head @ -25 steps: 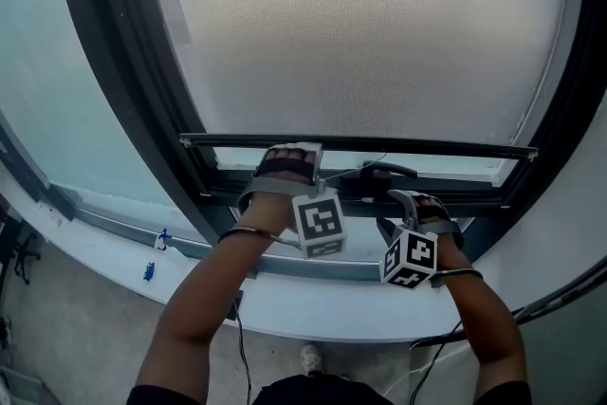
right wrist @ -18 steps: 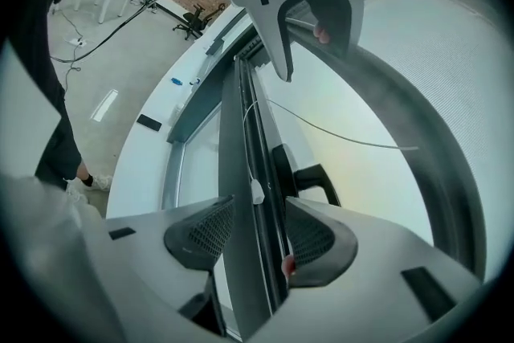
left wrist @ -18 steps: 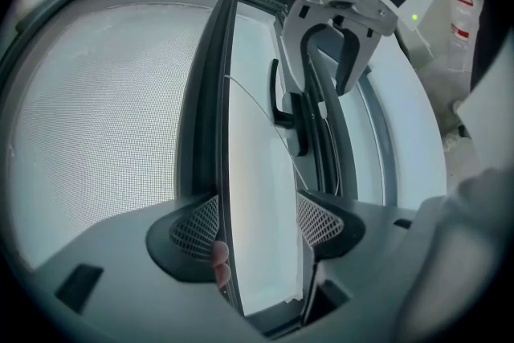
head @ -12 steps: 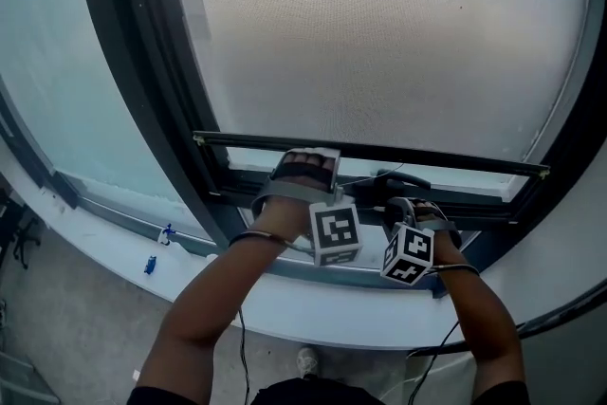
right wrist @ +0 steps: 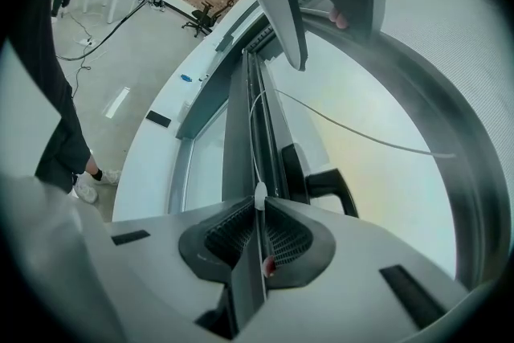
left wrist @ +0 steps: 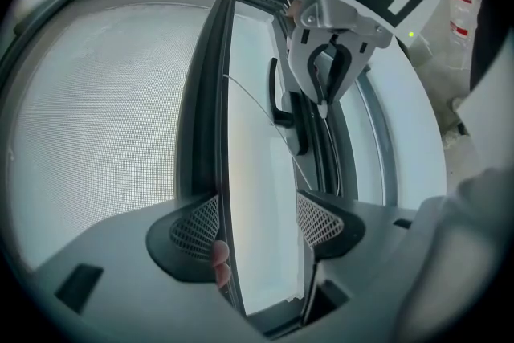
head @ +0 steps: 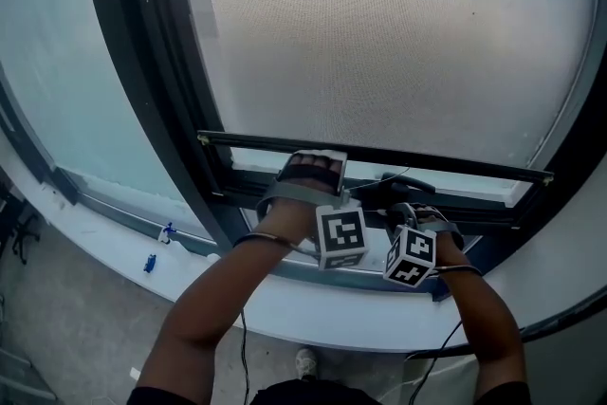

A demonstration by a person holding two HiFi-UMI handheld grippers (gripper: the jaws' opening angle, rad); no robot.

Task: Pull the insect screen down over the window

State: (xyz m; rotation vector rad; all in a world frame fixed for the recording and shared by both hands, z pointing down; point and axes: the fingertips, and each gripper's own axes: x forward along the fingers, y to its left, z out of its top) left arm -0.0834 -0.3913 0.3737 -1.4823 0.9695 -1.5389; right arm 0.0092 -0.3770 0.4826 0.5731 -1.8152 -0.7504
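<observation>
Pinching the thin pull cord [right wrist: 337, 120], the right gripper [right wrist: 259, 209] has just been closing on it. The left gripper [left wrist: 257, 221] sits open at the bottom bar [head: 427, 161]. The insect screen [head: 379, 33] hangs nearly down, so the next move is probably a steady downward pull.

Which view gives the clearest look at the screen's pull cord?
The right gripper view: the thin white pull cord arcs from the screen down into the right tongs, which have just been closing and pinch it. The left gripper view shows it only as a fine line by the window handle; the head view barely resolves it.
</observation>
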